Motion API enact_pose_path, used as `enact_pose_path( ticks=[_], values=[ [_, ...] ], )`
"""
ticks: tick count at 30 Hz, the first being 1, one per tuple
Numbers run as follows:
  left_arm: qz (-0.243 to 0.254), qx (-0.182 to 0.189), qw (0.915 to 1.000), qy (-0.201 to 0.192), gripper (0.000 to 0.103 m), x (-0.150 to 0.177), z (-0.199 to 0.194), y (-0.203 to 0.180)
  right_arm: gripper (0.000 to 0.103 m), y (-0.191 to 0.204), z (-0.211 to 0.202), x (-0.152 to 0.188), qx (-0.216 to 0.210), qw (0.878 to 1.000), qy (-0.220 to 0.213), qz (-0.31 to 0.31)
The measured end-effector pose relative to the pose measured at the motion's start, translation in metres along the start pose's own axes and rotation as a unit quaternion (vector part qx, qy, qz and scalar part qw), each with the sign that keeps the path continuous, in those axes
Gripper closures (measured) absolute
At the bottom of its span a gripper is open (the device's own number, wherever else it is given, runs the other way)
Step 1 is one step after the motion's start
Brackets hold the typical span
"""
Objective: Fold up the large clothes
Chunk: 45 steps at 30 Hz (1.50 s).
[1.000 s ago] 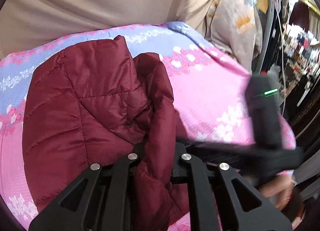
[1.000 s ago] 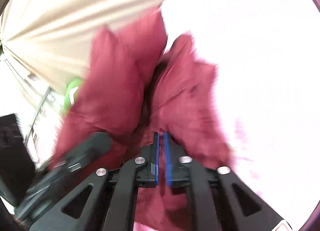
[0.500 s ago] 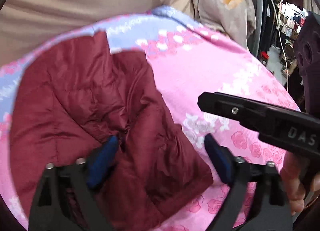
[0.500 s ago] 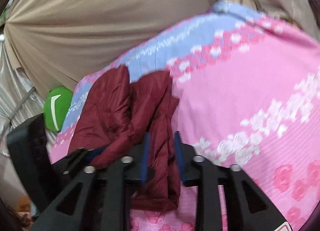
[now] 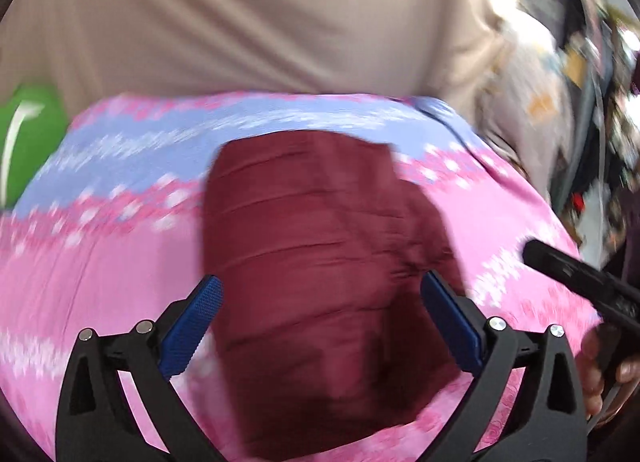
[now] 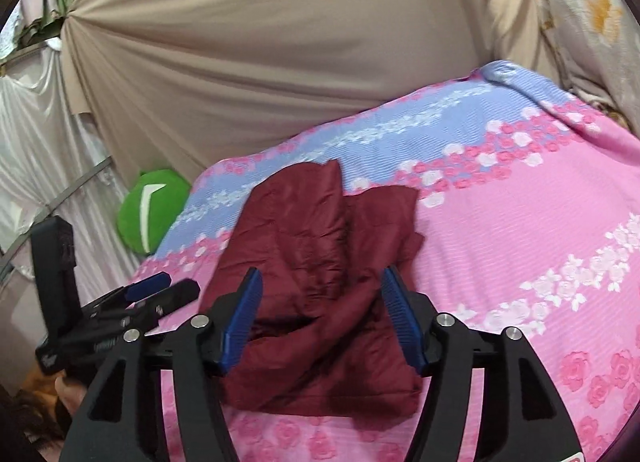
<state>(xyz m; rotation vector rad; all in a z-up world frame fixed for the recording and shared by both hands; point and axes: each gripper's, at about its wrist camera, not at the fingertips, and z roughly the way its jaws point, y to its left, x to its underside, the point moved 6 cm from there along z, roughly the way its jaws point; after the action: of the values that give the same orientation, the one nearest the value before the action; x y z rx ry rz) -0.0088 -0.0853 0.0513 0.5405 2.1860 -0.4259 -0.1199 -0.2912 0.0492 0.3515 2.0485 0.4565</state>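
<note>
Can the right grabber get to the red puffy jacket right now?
Probably yes. The right gripper hangs over the folded maroon jacket on the pink bedspread, jaws opening, nothing pinched, nothing between. The left gripper sits off to the side.

Pink and blue floral bedsheet across centre; beige draped curtain at 12 o'clock; green plush cushion at 9 o'clock; pale floral fabric at 2 o'clock; white satin drape far left.
</note>
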Motion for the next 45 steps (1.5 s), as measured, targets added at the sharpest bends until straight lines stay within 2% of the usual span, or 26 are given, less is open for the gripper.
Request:
enact_pose_path(
  ticks=[5,8,10,12,13,15,17,19,20,23,26,28,29,31,33,34,35,36,38,40,43,45],
  values=[
    [-0.066,-0.024,0.9965,0.046,0.006,0.028,0.012,0.043,0.037,0.02,0.03,0.018,-0.021,0.999,0.041,-0.003],
    [-0.063,-0.026,0.9962,0.055,0.006,0.039,0.015,0.044,0.037,0.028,0.048,0.029,-0.033,0.997,0.068,-0.006],
    [-0.047,-0.03,0.9968,0.058,0.006,0.044,0.018,0.039,0.038,0.03,0.06,0.037,-0.024,0.996,0.083,-0.01],
    [-0.031,-0.026,0.9971,0.064,0.006,0.048,0.023,0.032,0.074,0.026,0.065,0.041,-0.013,0.996,0.083,-0.009],
    [-0.026,-0.025,0.9972,0.066,0.006,0.05,0.025,0.029,0.101,0.023,0.065,0.042,-0.014,0.996,0.083,-0.002],
    [-0.015,-0.021,0.9976,0.064,0.006,0.051,0.028,0.023,0.101,0.011,0.05,0.041,-0.016,0.998,0.053,0.029],
    [-0.001,-0.019,0.9978,0.063,0.006,0.053,0.032,0.014,0.102,-0.005,0.033,0.043,0.016,0.999,0.025,0.036],
    [0.01,-0.021,0.9972,0.071,0.006,0.057,0.042,0.007,0.102,-0.024,0.029,0.053,0.045,0.998,0.03,0.045],
    [0.012,-0.019,0.9967,0.078,0.005,0.059,0.047,0.004,0.103,-0.041,0.035,0.066,0.061,0.995,0.05,0.061],
    [0.015,-0.016,0.995,0.097,0.005,0.068,0.064,-0.003,0.103,-0.065,0.059,0.099,0.06,0.988,0.104,0.098],
    [0.034,-0.035,0.9945,0.093,0.005,0.072,0.069,-0.008,0.103,-0.065,0.063,0.105,0.066,0.987,0.115,0.092],
    [0.035,-0.038,0.9943,0.094,0.005,0.073,0.07,-0.008,0.102,-0.062,0.058,0.097,0.078,0.986,0.117,0.09],
    [0.034,-0.038,0.9942,0.095,0.005,0.073,0.071,-0.007,0.095,-0.059,0.052,0.09,0.087,0.986,0.113,0.089],
    [0.031,-0.037,0.9942,0.096,0.005,0.074,0.071,-0.005,0.088,-0.048,0.037,0.066,0.105,0.989,0.078,0.068],
    [0.03,-0.037,0.9943,0.095,0.005,0.073,0.072,-0.004,0.082,-0.038,0.03,0.043,0.104,0.992,0.048,0.045],
    [0.03,-0.038,0.9943,0.095,0.005,0.073,0.072,-0.004,0.071,-0.033,0.03,0.029,0.097,0.994,0.034,0.035],
    [0.032,-0.039,0.9944,0.093,0.005,0.074,0.072,-0.004,0.065,-0.03,0.033,0.019,0.097,0.995,0.024,0.029],
    [0.032,-0.041,0.9943,0.092,0.005,0.074,0.073,-0.006,0.064,-0.027,0.038,0.009,0.1,0.995,0.015,0.024],
    [0.031,-0.042,0.9944,0.092,0.005,0.074,0.073,-0.006,0.054,-0.026,0.052,-0.007,0.105,0.994,0.007,0.023],
    [0.028,-0.042,0.9945,0.092,0.005,0.074,0.072,-0.005,0.048,-0.031,0.072,-0.02,0.107,0.993,0.007,0.045],
    [0.021,-0.041,0.9947,0.092,0.005,0.075,0.072,-0.004,0.048,-0.039,0.107,-0.022,0.105,0.991,0.029,0.076],
    [0.019,-0.042,0.9947,0.092,0.005,0.075,0.072,-0.003,0.049,-0.037,0.128,-0.021,0.098,0.991,0.049,0.074]
  ],
)
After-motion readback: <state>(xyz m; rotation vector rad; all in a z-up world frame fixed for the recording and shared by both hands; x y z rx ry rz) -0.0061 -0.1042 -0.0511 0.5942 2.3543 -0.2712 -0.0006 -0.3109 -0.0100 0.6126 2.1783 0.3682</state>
